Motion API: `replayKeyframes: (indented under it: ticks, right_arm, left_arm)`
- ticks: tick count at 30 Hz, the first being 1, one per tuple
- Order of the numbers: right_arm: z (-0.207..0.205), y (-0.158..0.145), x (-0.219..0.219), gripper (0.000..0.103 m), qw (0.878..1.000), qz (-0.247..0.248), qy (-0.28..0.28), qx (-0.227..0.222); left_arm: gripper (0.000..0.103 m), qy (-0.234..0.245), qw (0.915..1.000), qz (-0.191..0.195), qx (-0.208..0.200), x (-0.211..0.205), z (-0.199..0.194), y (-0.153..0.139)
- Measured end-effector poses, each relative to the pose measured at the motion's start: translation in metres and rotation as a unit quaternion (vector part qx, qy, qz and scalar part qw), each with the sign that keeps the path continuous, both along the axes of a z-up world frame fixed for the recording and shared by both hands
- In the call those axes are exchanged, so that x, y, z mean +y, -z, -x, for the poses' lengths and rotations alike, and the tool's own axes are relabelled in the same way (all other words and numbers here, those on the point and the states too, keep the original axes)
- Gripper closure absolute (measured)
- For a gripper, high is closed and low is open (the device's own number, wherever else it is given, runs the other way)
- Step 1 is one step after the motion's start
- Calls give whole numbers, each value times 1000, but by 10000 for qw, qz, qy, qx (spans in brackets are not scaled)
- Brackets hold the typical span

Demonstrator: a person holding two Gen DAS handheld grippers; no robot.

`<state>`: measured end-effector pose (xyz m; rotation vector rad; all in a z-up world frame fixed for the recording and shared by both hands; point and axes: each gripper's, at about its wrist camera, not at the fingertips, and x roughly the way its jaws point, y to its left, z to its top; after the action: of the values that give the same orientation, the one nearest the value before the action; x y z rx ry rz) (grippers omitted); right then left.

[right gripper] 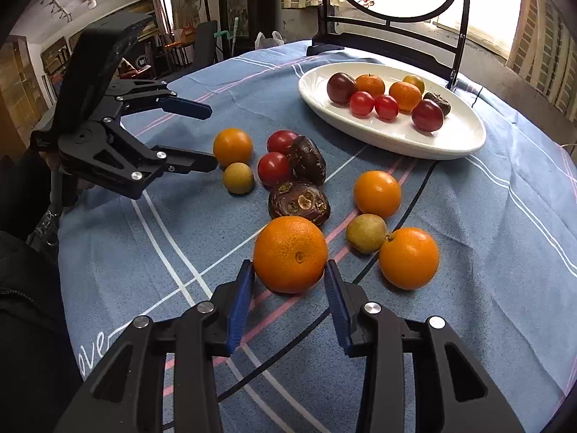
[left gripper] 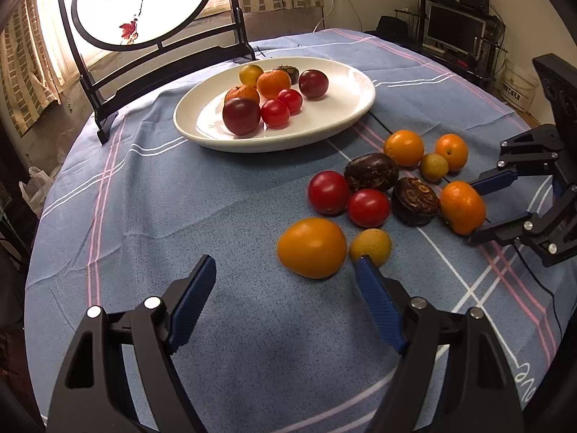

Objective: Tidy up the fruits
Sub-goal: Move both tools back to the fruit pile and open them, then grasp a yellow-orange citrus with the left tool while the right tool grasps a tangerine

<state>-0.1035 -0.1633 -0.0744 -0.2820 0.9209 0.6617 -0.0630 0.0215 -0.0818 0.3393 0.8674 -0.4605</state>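
Now clamping the right gripper (right gripper: 289, 264) on the nearest mandarin (right gripper: 290, 245), sitting dead ahead on the tablecloth (right gripper: 505, 252), plate (right gripper: 414, 146) lying beyond and rightward; holding the left gripper (left gripper: 285, 259) spread, empty. Counting ten loose fruits (right gripper: 377, 193): four orange, two red, two brown, two yellowish; eight plated.

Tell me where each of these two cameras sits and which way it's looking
Left wrist: sits on the left gripper, angled down over the blue tablecloth toward the white plate; its own open fingers show, plus the right gripper at the right edge.
Right wrist: sits on the right gripper, looking down at an orange between its fingers; the left gripper and a dark sleeve show on the left.
Shared: plate, loose fruit, tablecloth, round screen.
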Motion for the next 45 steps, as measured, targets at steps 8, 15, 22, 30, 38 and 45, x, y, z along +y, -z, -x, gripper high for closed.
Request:
replayKeyframes:
  ticks: [8, 15, 22, 30, 38, 45]
  right_arm:
    - [-5, -6, -8, 64, 9997, -203, 76, 121]
    - [-8, -16, -14, 66, 9993, -342, 151, 39]
    - [-15, -29, -19, 85, 9984, -543, 160, -58]
    - [4, -17, -15, 41, 10000, -29, -46, -36]
    - [-15, 7, -17, 64, 9981, 475, 364, -129]
    - [-18, -10, -31, 66, 9990, -111, 422, -58]
  left_arm:
    - [52, 102, 9971, 446, 608, -7, -27, 12]
    - [63, 205, 9992, 270, 214, -26, -16, -2]
    - [63, -302, 9977, -31, -599, -38, -22, -41]
    - [63, -431, 9975, -47, -554, -29, -25, -41]
    - [63, -431, 9978, -14, -505, -29, -23, -37]
    - [63, -483, 9969, 71, -625, -28, -28, -48]
